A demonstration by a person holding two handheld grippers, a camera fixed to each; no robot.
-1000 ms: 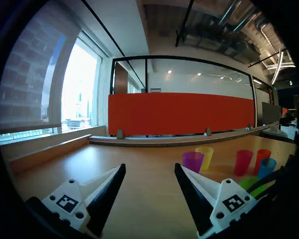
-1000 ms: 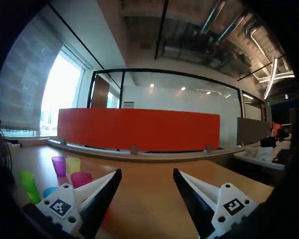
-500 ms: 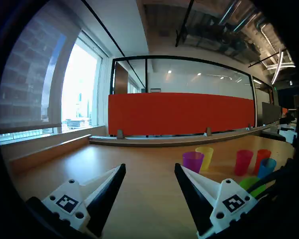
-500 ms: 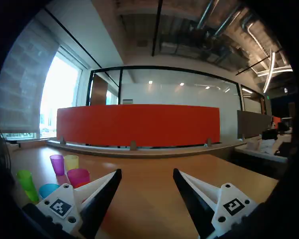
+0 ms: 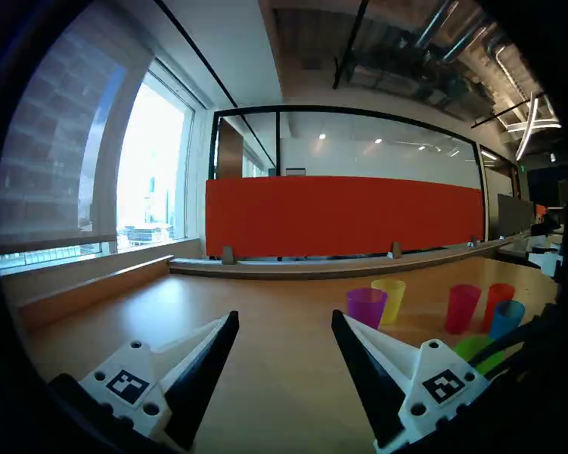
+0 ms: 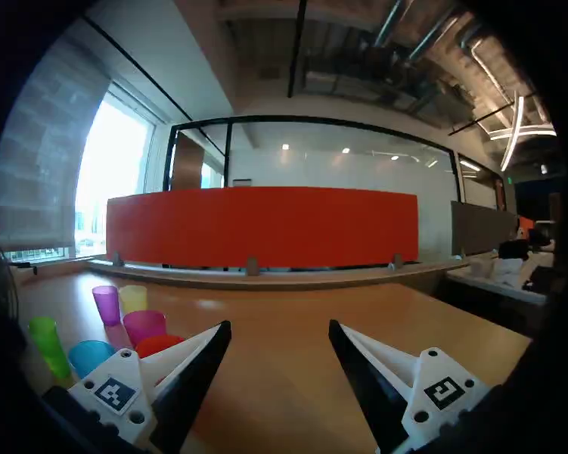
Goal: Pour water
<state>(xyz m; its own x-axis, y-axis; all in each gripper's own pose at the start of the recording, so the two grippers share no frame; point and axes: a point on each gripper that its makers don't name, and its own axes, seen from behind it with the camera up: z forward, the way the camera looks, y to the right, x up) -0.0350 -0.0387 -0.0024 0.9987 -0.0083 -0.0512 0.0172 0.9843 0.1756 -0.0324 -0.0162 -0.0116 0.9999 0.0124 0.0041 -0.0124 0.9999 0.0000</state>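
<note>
Several coloured plastic cups stand upright in a cluster on the wooden table [image 5: 284,303]. In the left gripper view they sit to the right: purple cup [image 5: 366,306], yellow cup [image 5: 390,299], pink cup [image 5: 463,307], red cup [image 5: 498,301], blue cup [image 5: 507,317] and green cup [image 5: 476,350]. My left gripper [image 5: 284,340] is open and holds nothing, left of the cups. In the right gripper view the cups lie at the left: purple cup [image 6: 106,304], yellow cup [image 6: 133,298], pink cup [image 6: 145,327], red cup [image 6: 157,345], blue cup [image 6: 91,357], green cup [image 6: 48,346]. My right gripper [image 6: 277,344] is open.
An orange partition [image 5: 344,216] on a raised ledge runs along the table's far edge. A large window [image 5: 151,181] and a low sill lie to the left. Dark cables [image 5: 518,337] cross in front of the green cup. Chairs and bags [image 6: 510,272] stand off to the right.
The right gripper has risen or tipped downward a little, so more of the table and the red and blue cups come into sight. The left gripper has not moved.
</note>
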